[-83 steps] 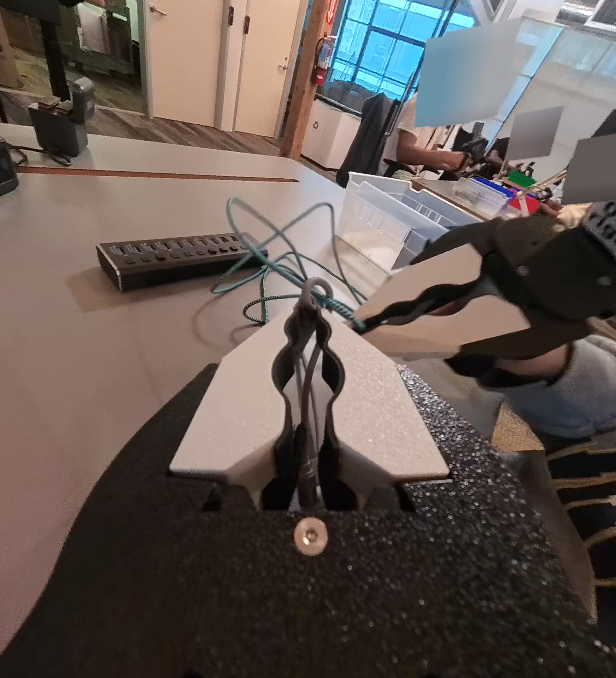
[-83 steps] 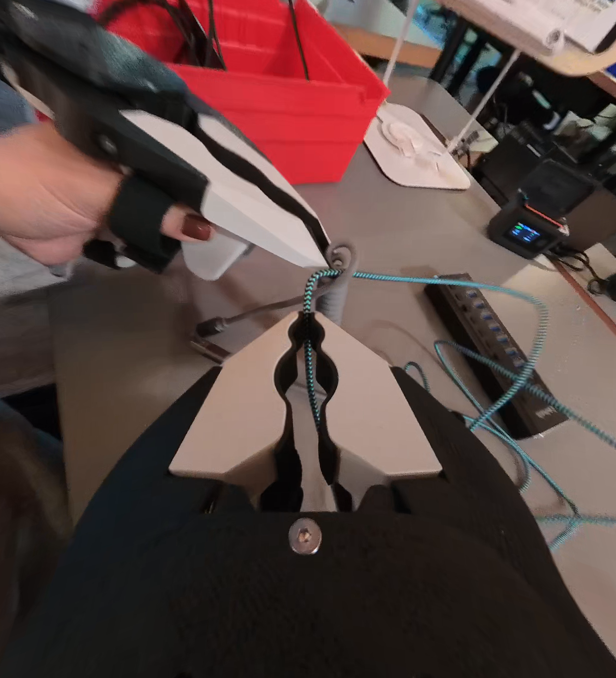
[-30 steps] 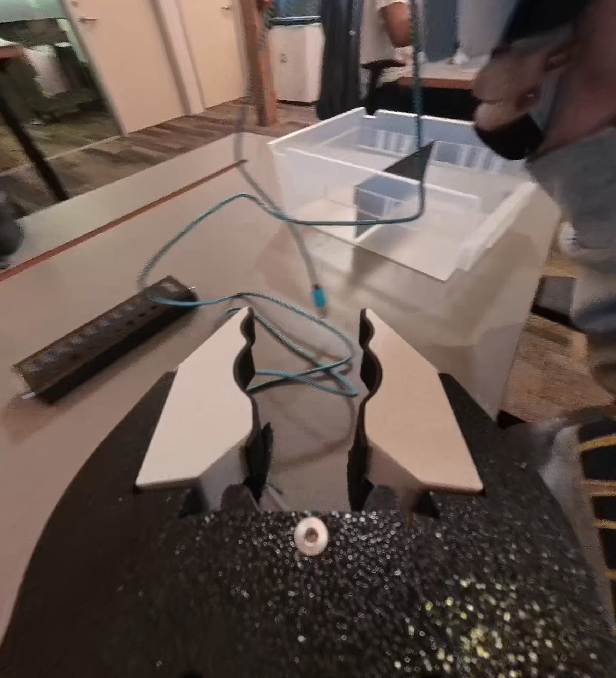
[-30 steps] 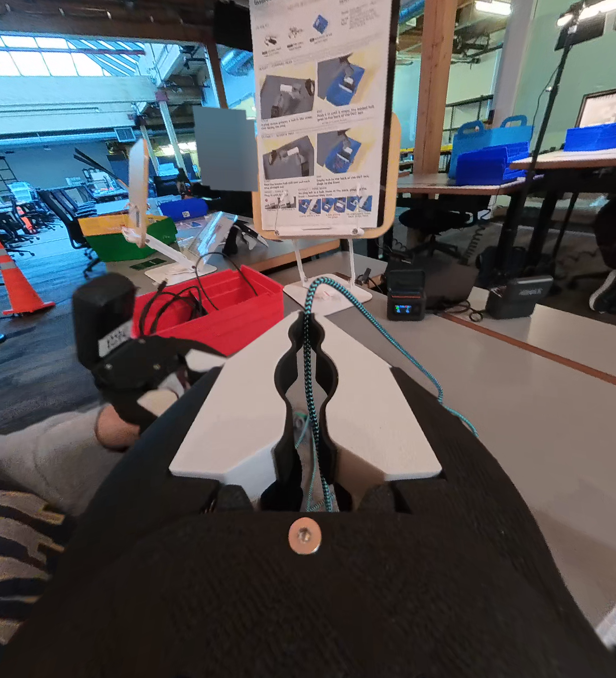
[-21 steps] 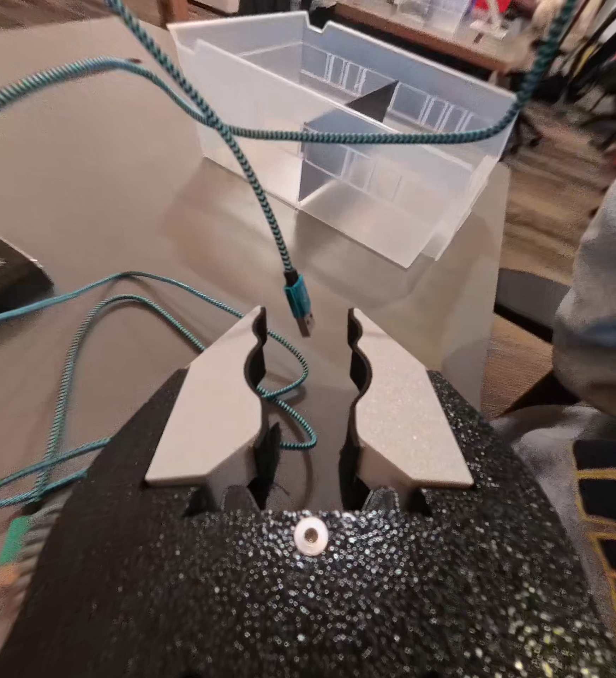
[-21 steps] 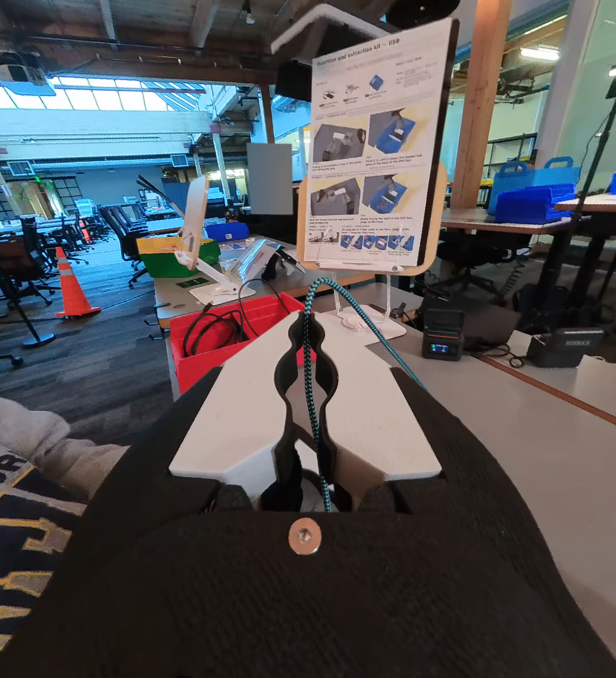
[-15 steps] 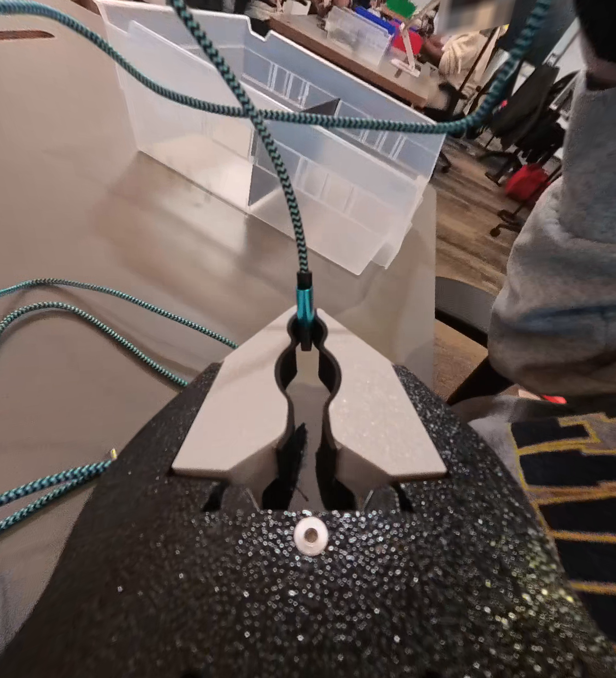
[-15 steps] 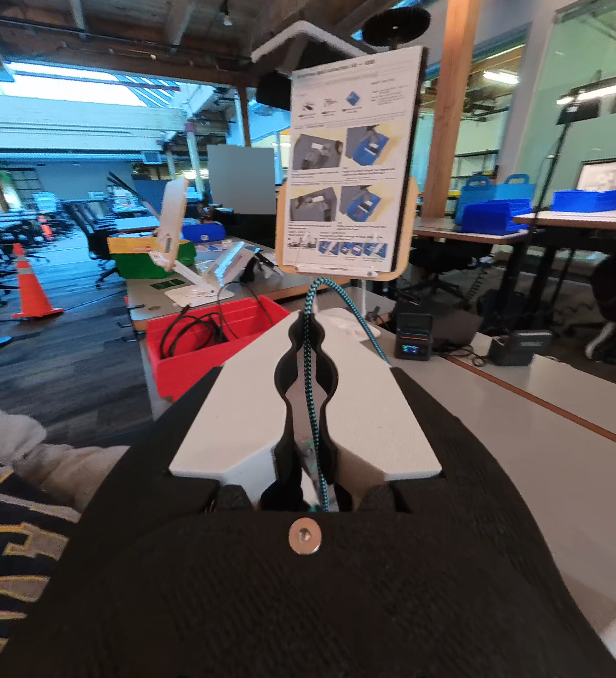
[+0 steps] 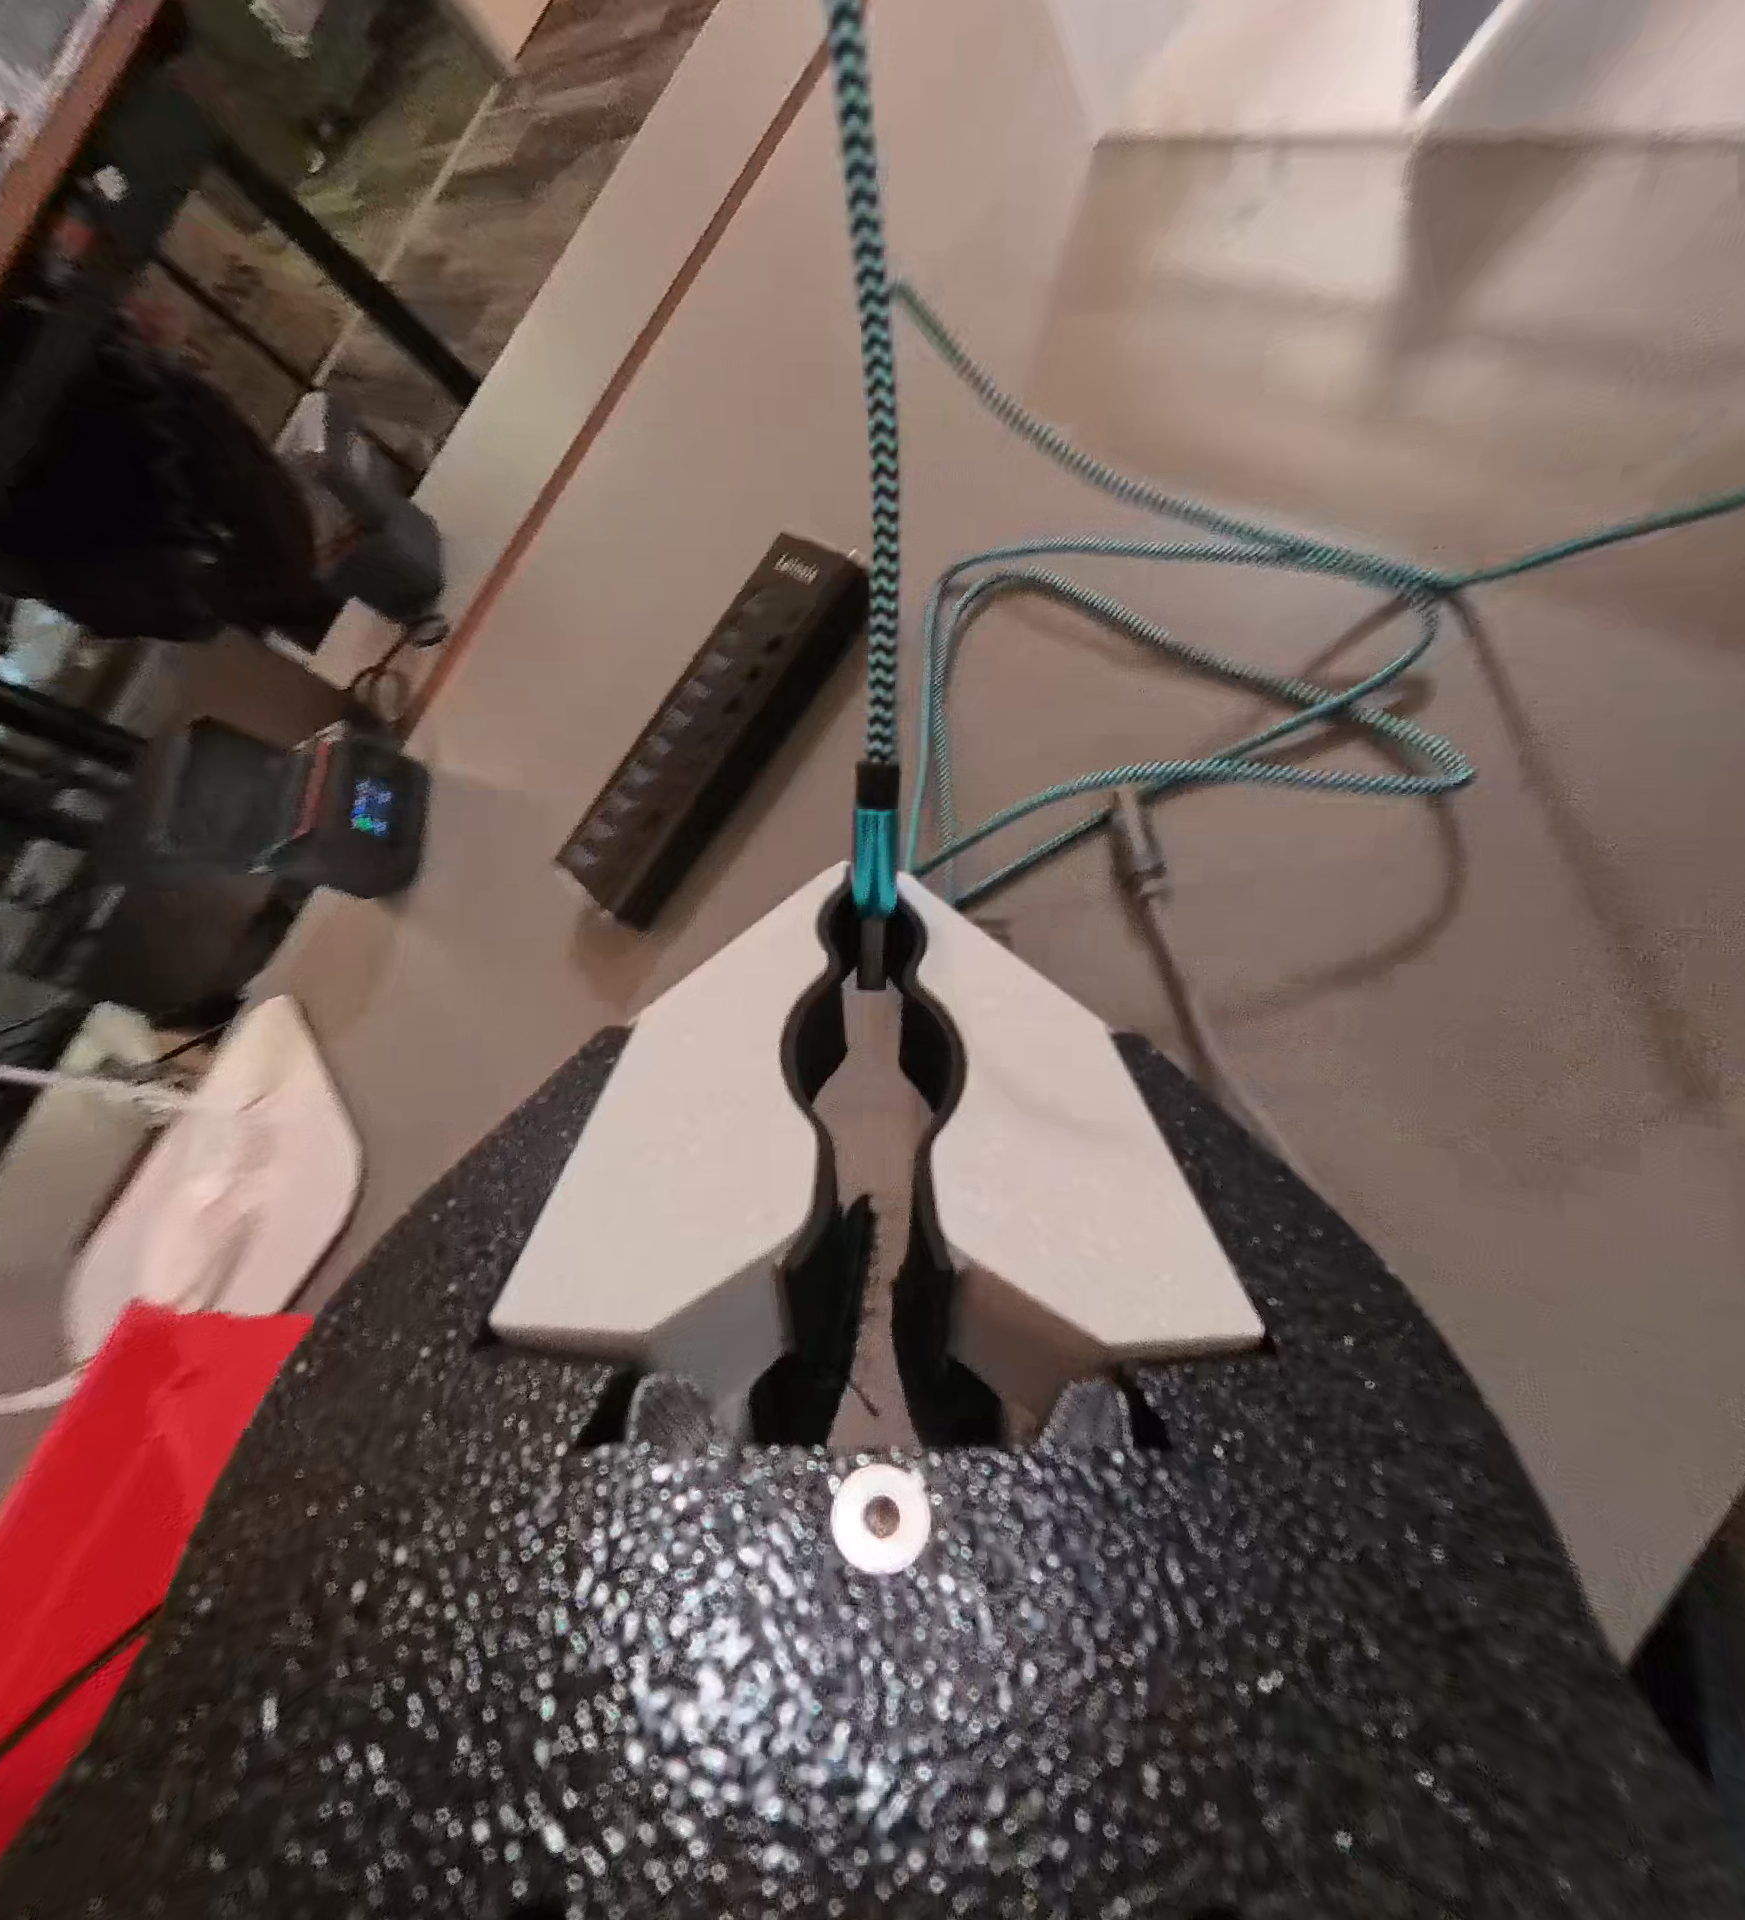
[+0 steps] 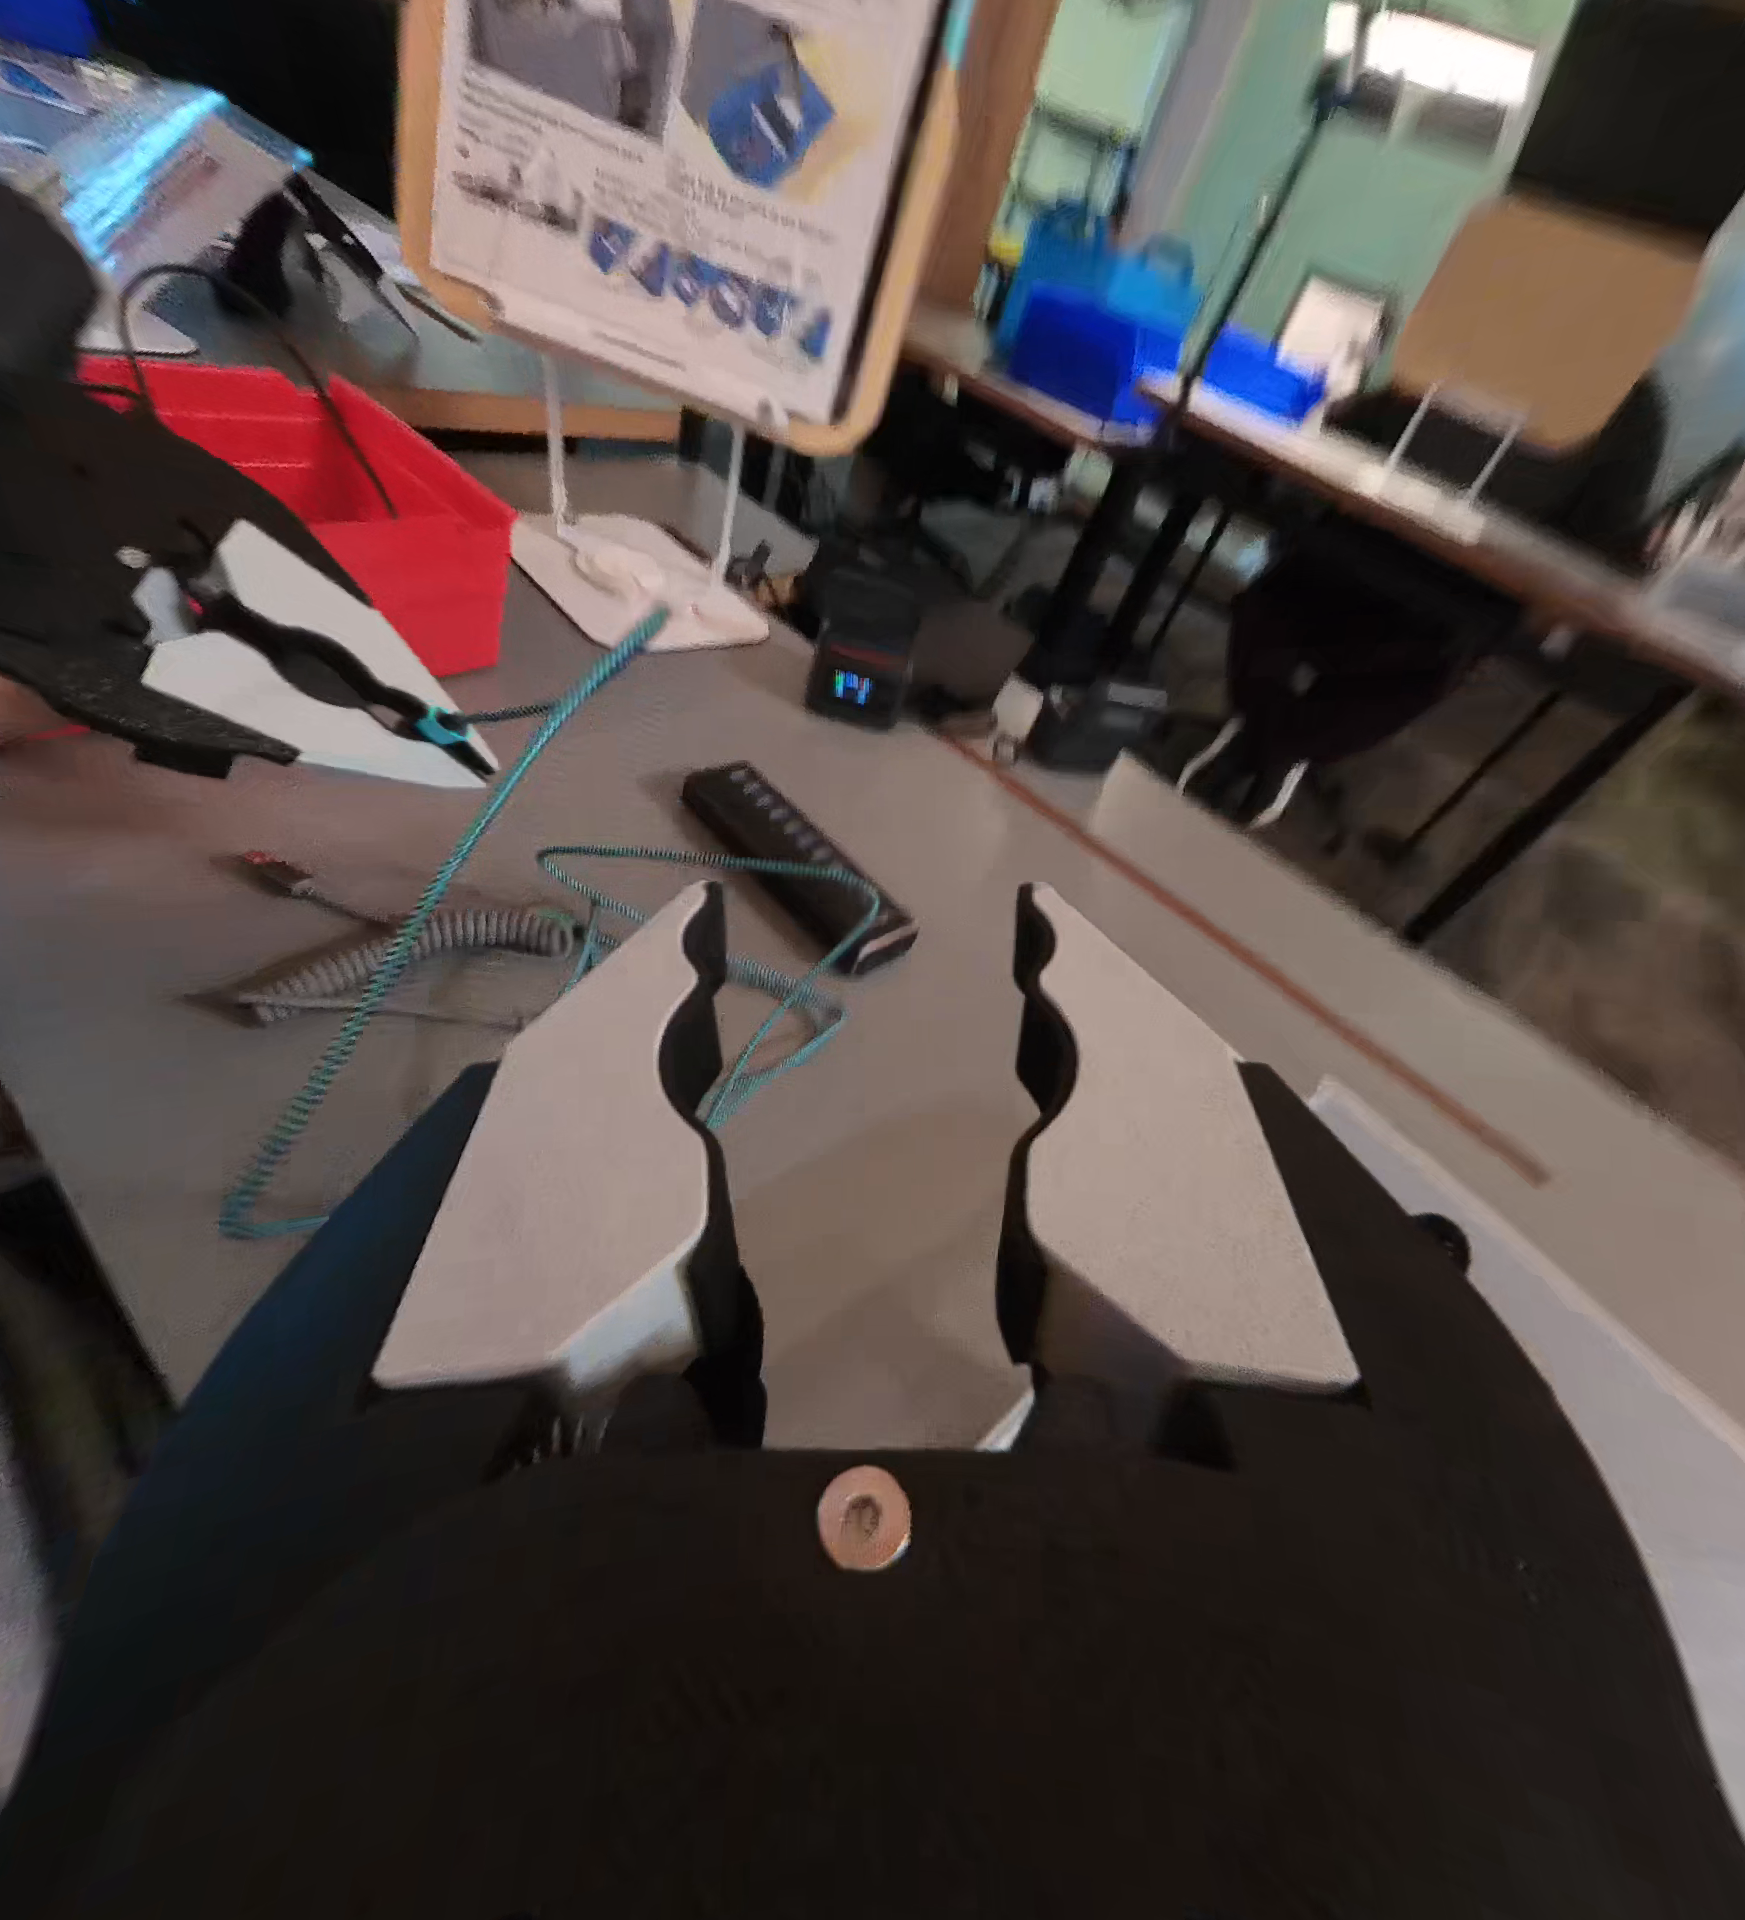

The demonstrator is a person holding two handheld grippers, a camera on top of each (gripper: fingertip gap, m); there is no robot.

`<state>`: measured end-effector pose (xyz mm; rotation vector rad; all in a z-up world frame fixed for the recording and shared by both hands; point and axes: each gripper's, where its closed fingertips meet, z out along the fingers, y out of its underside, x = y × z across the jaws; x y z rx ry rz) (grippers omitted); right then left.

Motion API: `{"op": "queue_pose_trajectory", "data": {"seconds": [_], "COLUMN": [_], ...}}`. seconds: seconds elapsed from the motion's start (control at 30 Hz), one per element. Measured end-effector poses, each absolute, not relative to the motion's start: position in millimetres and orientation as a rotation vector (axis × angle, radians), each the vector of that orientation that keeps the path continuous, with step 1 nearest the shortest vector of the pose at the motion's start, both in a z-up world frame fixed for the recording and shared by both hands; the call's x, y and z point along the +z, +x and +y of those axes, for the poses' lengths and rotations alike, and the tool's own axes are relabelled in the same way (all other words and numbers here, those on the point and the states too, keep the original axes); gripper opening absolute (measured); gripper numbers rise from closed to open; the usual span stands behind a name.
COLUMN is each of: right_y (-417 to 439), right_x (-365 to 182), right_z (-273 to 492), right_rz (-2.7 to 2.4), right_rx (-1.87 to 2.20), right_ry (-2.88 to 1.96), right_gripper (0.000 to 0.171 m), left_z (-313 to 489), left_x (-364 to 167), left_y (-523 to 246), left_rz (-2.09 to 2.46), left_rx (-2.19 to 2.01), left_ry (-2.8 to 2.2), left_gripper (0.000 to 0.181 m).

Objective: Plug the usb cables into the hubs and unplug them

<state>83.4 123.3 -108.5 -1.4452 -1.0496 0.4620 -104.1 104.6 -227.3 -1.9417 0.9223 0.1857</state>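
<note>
My left gripper (image 9: 873, 906) is shut on the teal plug (image 9: 874, 844) of the teal braided USB cable (image 9: 870, 416), which runs from the fingertips and loops over the table. The black USB hub (image 9: 717, 727) lies on the table beyond the fingertips. In the right wrist view my right gripper (image 10: 868, 904) is open and empty above the table, with the hub (image 10: 795, 862) and cable loops (image 10: 743, 1039) just past its fingers. The left gripper (image 10: 432, 740) shows at the left there, holding the plug (image 10: 444, 727) above the table.
A grey coiled cable (image 10: 432, 956) lies left of the hub. A red bin (image 10: 359, 499), a sign on a white stand (image 10: 681, 187) and a small device with a lit screen (image 10: 852, 681) stand behind. A clear bin (image 10: 1574, 1403) sits at the lower right. Spacing between my two grippers at the tips: around 25 cm. To the black USB hub (image 9: 717, 727): left tips about 20 cm, right tips about 30 cm.
My left gripper has shut on the hanging teal plug and swung toward the hub. My right gripper has let go of the teal cable, opened wide and tipped down toward the table.
</note>
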Motion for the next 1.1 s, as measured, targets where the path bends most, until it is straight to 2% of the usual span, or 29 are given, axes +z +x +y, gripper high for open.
{"op": "queue_pose_trajectory", "data": {"seconds": [0.17, 0.33, 0.47, 0.6, 0.77, 0.97, 1.1], "right_y": [12.3, -44.4, -59.1, -60.9, -58.1, -50.8, -36.5], "right_x": [-109.6, -135.9, -174.5, -185.7, -186.3, -183.8, -161.6], "right_z": [55.2, 30.4, 54.9, 46.0, 29.4, 33.4, 41.3], "right_rz": [-1.416, -1.531, -1.626, -1.681, -1.719, -1.635, -1.474], "right_rx": [0.422, 0.571, 0.417, 0.549, 0.724, 1.007, 1.226], "right_ry": [-1.088, -1.126, -1.176, -1.171, -1.134, -1.24, -1.15], "right_gripper": [0.06, 0.055, 0.05, 0.025, 0.006, 0.005, 0.005], "left_z": [102.6, 98.7, 79.5, 54.9, 40.7, 43.5, 37.5], "left_x": [-231.0, -229.2, -228.8, -216.8, -210.8, -208.7, -190.2], "left_y": [-117.4, -106.1, -73.6, -51.0, -47.2, -41.6, -35.5], "left_rz": [1.147, 1.358, 1.469, 1.429, 1.448, 1.359, 1.235], "left_rx": [0.445, 0.611, 0.356, -0.081, -0.255, -0.354, -0.532], "left_ry": [-1.924, -1.816, -1.718, -1.688, -1.698, -1.725, -1.641], "left_gripper": [0.001, 0.001, 0.001, 0.001, 0.001, 0.0, 0.012]}}
